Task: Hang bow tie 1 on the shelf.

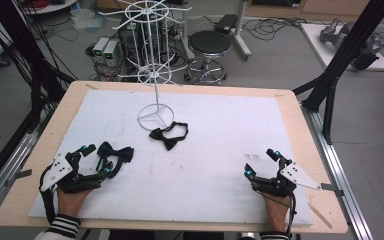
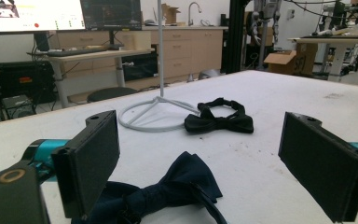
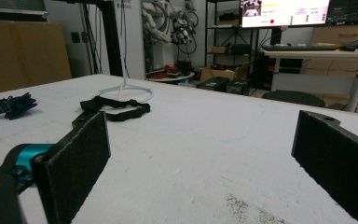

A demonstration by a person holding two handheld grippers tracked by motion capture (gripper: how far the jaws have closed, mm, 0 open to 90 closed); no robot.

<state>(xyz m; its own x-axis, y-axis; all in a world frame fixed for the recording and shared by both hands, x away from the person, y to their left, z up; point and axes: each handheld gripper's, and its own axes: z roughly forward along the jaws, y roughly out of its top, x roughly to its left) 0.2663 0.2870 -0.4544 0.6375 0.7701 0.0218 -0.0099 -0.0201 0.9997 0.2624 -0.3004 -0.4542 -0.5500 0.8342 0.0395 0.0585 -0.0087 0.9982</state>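
High view shows my left gripper [image 1: 96,159] low at the near left of the white surface [image 1: 205,165], its jaws spread wide on either side of a dark blue bow tie [image 1: 114,153]. Through the left gripper view I see that bow tie [image 2: 168,191] lying flat between the two black pads, close beside the left-hand pad [image 2: 91,161]; I cannot tell whether that pad touches it, and the other pad stands well clear of the cloth, so nothing is pinched.

A second, black bow tie [image 1: 169,135] lies farther up the surface, just beside the ring base of a white wire stand [image 1: 155,116], its strap curled in a loop behind the knot.

My right gripper [image 1: 263,162] rests at the near right, well apart from both ties, jaws spread with only bare surface between them. From the right gripper view the black bow tie [image 3: 114,108] and the stand's base [image 3: 126,92] sit far ahead to the left.
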